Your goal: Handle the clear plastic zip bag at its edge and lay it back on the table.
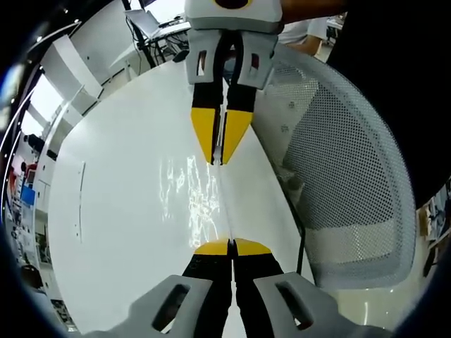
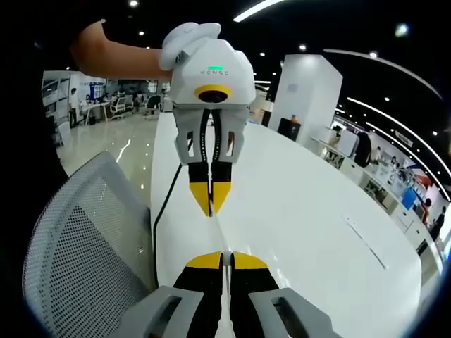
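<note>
I have the clear zip bag [image 1: 201,193] strung taut between my two tongs, edge-on — its long axis runs straight from the left tongs [image 1: 231,246] to the right tongs [image 1: 220,156], so neither hand is nearer; each pinches one end of the same edge, jaws closed down to a sliver on the film. In the left gripper view the sheet glints over the white worktop [image 1: 120,211], hanging beside the mesh chair [image 1: 338,190]; whether it touches the surface I cannot tell. To lay it back I judge both hands must drop together, keeping that line level; in the right gripper view my right tongs [image 2: 226,259] face the left tongs [image 2: 210,209] head-on along it.
</note>
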A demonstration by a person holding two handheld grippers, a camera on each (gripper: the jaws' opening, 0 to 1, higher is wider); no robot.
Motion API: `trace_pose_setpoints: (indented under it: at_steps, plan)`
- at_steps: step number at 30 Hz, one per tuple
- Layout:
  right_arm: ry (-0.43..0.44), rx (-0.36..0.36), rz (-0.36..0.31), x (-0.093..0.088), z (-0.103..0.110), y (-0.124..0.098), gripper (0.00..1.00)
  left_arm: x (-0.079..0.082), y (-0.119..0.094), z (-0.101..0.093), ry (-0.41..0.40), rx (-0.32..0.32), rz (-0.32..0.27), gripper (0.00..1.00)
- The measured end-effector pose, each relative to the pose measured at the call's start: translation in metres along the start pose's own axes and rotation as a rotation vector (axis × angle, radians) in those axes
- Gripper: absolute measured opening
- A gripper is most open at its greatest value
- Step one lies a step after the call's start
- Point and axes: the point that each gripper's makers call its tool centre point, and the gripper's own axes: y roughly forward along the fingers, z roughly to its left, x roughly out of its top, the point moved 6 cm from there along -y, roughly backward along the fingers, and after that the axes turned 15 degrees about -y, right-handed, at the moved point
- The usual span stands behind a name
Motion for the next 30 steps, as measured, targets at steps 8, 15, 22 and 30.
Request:
trace_pose_setpoints:
  at_steps: [8,15,22,30]
  plan:
    - [-0.004,0.003,0.003,-0.0015,-0.0018,-0.0008,0.00,-0.0028,-0.0006,-0.0002,-0.007,0.003,0.003,0.00]
    - [-0.009,0.006,0.007,-0.0021,-0.0020,-0.0018,0.00,-0.0032,-0.0017,-0.0002,-0.012,0.012,-0.003,0.00]
    - [-0.006,0.008,0.007,-0.0019,0.0005,-0.0013,0.00,-0.0056,-0.0017,-0.0026,-0.013,0.009,-0.001,0.00]
    - [0.001,-0.002,0.007,-0.0019,0.0006,-0.0036,0.00,-0.0045,-0.0022,-0.0023,-0.011,0.006,0.003,0.00]
